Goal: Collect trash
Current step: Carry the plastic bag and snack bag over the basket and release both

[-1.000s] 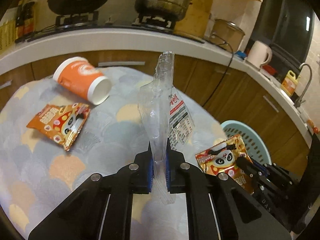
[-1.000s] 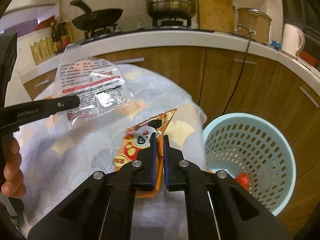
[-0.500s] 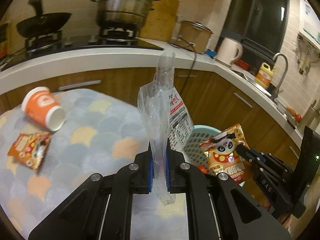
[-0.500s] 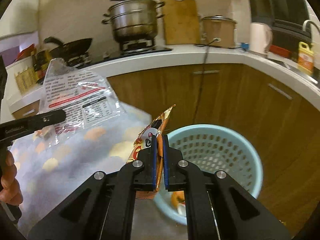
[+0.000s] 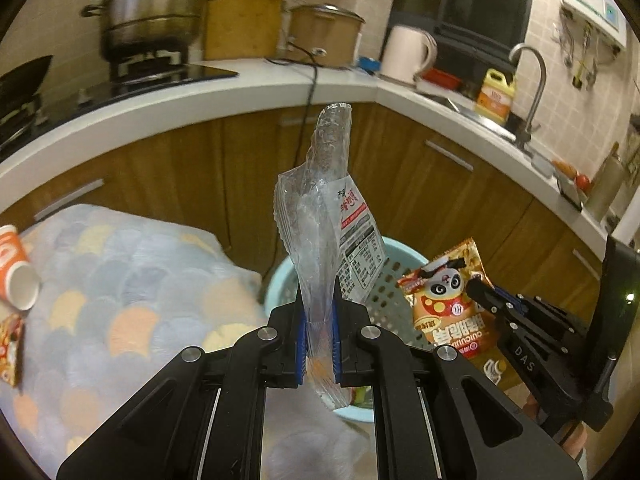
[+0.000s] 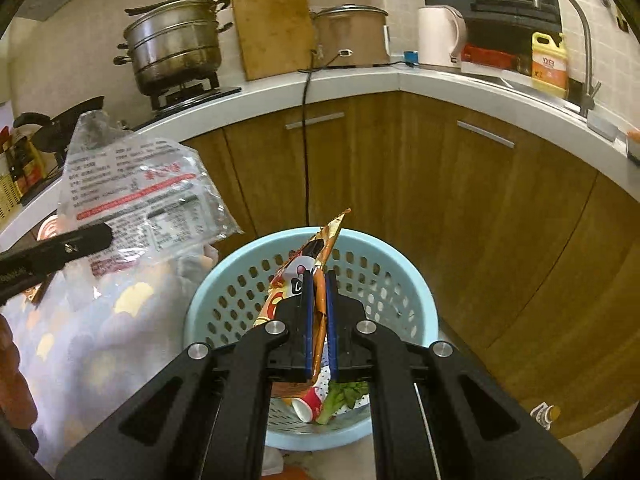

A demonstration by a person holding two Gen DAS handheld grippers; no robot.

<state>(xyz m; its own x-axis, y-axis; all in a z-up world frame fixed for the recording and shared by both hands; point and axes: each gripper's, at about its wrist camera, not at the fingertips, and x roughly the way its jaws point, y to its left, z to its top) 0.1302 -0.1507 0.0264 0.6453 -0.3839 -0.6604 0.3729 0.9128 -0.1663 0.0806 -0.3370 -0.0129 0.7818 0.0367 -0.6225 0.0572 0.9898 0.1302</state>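
Observation:
My left gripper is shut on a clear plastic wrapper with a printed label; it stands upright over the near rim of the light blue perforated basket. From the right wrist view the same wrapper hangs left of the basket. My right gripper is shut on an orange panda snack packet above the basket's opening; that packet shows at the right in the left wrist view. Inside the basket lie a red-and-white cup and green scraps.
A table with a pastel scale-pattern cloth lies left of the basket, with an orange paper cup and another snack packet on it. Brown cabinets and a black cord stand behind. A small bottle lies on the floor.
Both grippers swung right from over the table to the basket, carrying the clear wrapper and the panda packet. The cup and packet on the table slid to the left edge of view.

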